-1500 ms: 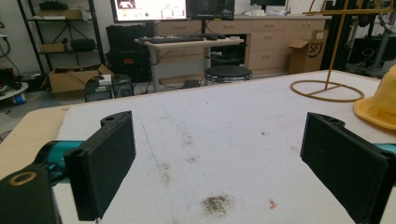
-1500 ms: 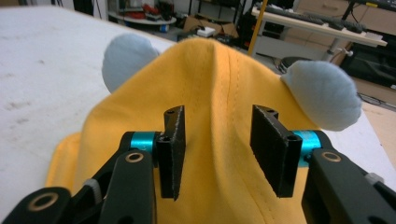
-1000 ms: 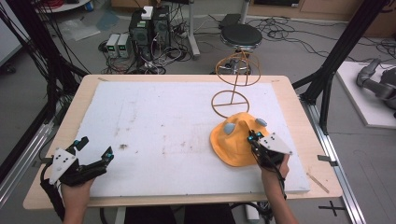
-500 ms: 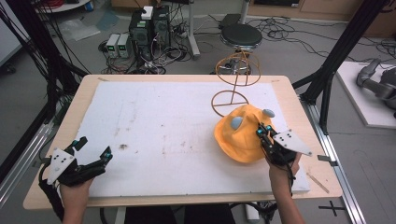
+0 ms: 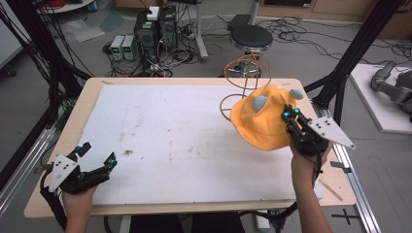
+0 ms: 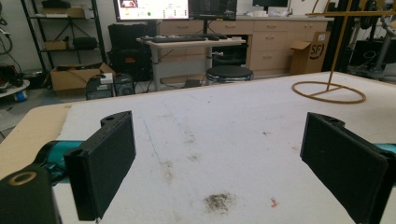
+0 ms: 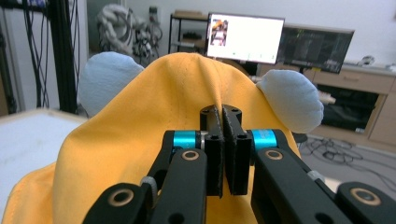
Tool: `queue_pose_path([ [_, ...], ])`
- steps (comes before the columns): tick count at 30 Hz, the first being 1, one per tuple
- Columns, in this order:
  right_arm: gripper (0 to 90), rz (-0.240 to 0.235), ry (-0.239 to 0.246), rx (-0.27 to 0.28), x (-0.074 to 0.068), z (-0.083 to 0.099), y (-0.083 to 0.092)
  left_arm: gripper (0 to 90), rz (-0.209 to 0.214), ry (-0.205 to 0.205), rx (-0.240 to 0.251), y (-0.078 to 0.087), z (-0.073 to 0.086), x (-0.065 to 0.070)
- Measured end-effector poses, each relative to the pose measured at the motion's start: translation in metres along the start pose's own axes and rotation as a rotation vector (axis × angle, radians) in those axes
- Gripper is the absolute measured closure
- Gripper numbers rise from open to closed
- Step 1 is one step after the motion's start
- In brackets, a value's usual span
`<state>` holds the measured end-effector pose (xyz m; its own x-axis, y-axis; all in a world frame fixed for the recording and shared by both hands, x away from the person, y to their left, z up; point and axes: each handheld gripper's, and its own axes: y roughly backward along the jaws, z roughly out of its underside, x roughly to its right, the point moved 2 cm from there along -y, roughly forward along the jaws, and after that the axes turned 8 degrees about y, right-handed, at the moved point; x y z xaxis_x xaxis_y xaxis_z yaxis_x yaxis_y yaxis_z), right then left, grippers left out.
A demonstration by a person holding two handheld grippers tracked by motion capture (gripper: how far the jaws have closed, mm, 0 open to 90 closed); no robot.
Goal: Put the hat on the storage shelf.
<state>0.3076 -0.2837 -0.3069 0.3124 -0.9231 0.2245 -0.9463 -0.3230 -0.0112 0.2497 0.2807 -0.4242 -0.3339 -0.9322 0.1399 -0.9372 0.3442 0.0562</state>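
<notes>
The left hand-held gripper [image 6: 224, 158] rises from the bottom of the frame, its two black jaws spread wide at lower left and lower right; between them lies the white, stained worktop [image 6: 224, 121]; a yellow wire stand [image 6: 329, 88] rests on it at upper right; a black stool [image 6: 229, 73], desks and monitors fill the background.
</notes>
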Motion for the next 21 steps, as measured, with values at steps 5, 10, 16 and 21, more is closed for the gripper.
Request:
queue_pose_path([
  [5, 88.5, 0.021, 0.001, 0.039, 0.01, -0.029, -0.007, 10.7, 0.0, -0.003, 0.001, 0.0, -0.001, 0.0],
  [10, 88.5, 0.046, 0.003, 0.053, 0.018, -0.052, -0.018, 10.7, -0.003, -0.001, 0.002, 0.001, -0.001, -0.001],
  [16, 88.5, 0.064, 0.0, 0.068, 0.025, -0.076, -0.035, 10.7, -0.004, 0.002, 0.003, 0.0, -0.001, -0.002],
  [21, 88.5, 0.088, -0.005, 0.086, 0.03, -0.095, -0.047, 10.7, -0.003, 0.004, 0.006, -0.001, -0.001, -0.002],
])
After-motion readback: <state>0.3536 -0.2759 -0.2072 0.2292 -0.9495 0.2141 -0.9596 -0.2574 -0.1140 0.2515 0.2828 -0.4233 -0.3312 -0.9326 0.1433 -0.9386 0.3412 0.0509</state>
